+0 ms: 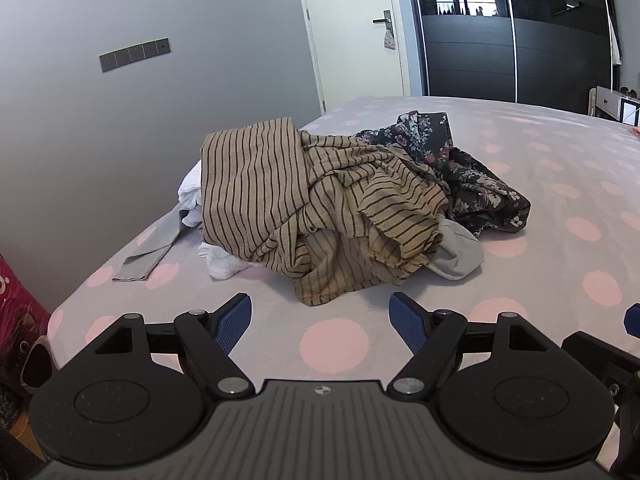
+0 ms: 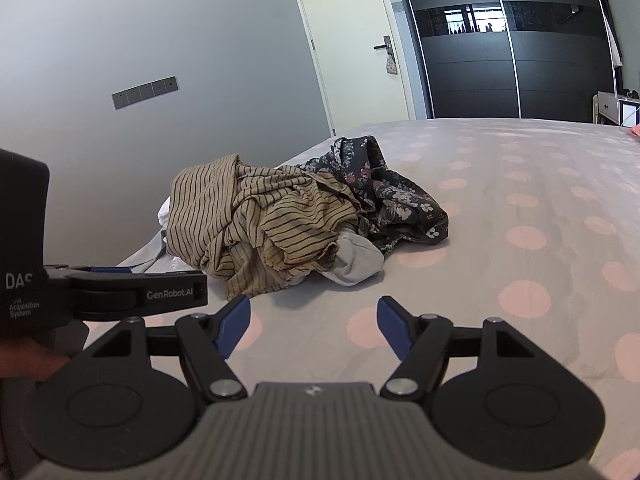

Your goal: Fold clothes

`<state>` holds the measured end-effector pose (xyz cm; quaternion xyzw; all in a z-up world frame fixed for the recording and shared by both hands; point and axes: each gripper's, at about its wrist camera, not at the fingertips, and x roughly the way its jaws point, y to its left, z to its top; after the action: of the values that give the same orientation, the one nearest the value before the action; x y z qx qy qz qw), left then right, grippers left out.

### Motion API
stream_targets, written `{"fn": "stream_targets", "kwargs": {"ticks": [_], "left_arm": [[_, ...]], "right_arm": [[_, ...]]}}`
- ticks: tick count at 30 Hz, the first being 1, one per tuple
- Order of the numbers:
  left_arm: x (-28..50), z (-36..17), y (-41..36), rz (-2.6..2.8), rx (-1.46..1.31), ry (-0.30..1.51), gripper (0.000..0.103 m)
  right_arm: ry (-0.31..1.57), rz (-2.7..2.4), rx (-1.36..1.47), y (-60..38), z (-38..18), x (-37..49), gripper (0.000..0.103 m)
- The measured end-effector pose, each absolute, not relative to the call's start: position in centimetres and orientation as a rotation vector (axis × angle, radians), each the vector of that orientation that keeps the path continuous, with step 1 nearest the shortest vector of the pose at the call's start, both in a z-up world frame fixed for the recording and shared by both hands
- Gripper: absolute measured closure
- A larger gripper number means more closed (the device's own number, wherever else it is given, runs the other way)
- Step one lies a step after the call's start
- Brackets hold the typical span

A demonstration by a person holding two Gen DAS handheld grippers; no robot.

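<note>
A heap of clothes lies on the bed. On top is a tan garment with dark stripes [image 1: 304, 204], also in the right wrist view [image 2: 256, 224]. Behind it lies a dark floral garment [image 1: 460, 168] [image 2: 392, 196]. White cloth [image 1: 192, 196] and grey cloth [image 1: 456, 256] stick out from under the heap. My left gripper [image 1: 320, 320] is open and empty, a little in front of the heap. My right gripper [image 2: 314, 322] is open and empty, just right of the left one, whose body [image 2: 132, 292] shows at its left.
The bed has a grey sheet with pink dots [image 1: 560, 184] [image 2: 520, 208]. A grey wall [image 1: 120, 120] runs along the bed's left edge. A white door [image 1: 352, 32] and a dark wardrobe [image 1: 520, 40] stand behind. A red patterned thing [image 1: 20, 308] sits at the bed's near left corner.
</note>
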<state>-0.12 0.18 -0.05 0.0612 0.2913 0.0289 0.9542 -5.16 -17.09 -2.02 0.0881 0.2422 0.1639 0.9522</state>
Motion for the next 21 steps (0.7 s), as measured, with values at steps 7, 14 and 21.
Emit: {"fn": "stream_targets", "kwargs": {"ticks": [7, 14, 21], "left_arm": [[-0.2, -0.1, 1.0, 0.066, 0.122, 0.619, 0.028], [-0.3, -0.1, 1.4, 0.084, 0.123, 0.623, 0.027], [-0.3, -0.2, 1.9, 0.086, 0.113, 0.634, 0.028]], "right_arm": [[0.52, 0.348, 0.144, -16.8, -2.1, -5.4, 0.03], [0.531, 0.353, 0.119, -15.4, -2.1, -5.1, 0.029], [0.541, 0.364, 0.105, -14.7, -2.4, -5.0, 0.029]]}}
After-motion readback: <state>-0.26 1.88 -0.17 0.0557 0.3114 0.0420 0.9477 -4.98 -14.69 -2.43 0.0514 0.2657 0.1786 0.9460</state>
